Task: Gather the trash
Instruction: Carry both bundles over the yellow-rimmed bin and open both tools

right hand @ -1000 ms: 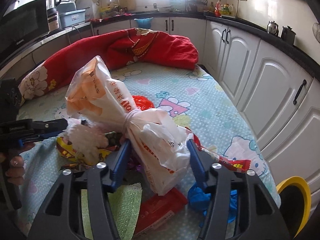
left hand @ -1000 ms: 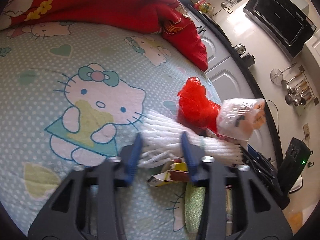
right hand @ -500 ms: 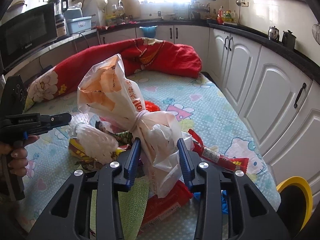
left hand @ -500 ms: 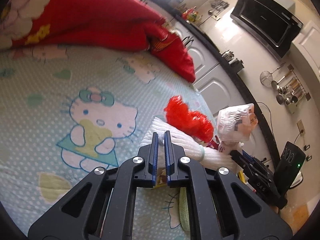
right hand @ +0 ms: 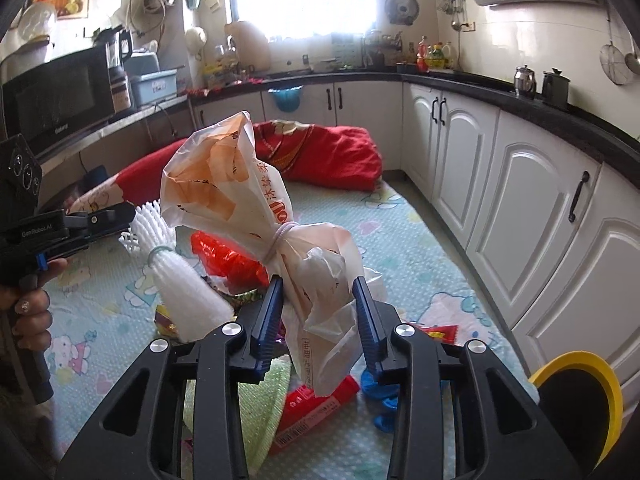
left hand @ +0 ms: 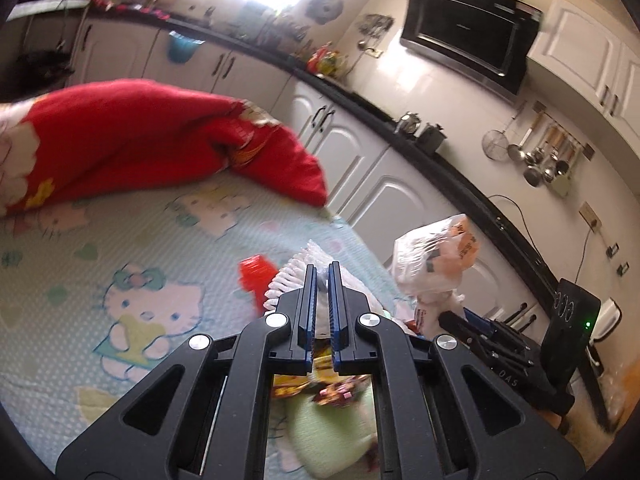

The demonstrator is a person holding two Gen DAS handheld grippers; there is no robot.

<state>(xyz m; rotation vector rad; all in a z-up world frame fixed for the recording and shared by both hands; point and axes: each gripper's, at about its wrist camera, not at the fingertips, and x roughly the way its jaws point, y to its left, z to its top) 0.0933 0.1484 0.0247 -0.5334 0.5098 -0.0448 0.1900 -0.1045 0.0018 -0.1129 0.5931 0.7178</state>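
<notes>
Jaws: my left gripper (left hand: 322, 280) is clenching the white foam netting (right hand: 176, 276); my right gripper (right hand: 318, 308) is squeezing the tied plastic bag (right hand: 256, 216), both lifting clear. Wrappers (right hand: 312, 408) are remaining on the patterned mat (right hand: 404, 248).

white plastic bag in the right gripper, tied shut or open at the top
Tied shut: a white band cinches the white plastic bag at its neck, above where the right gripper clamps it.
</notes>
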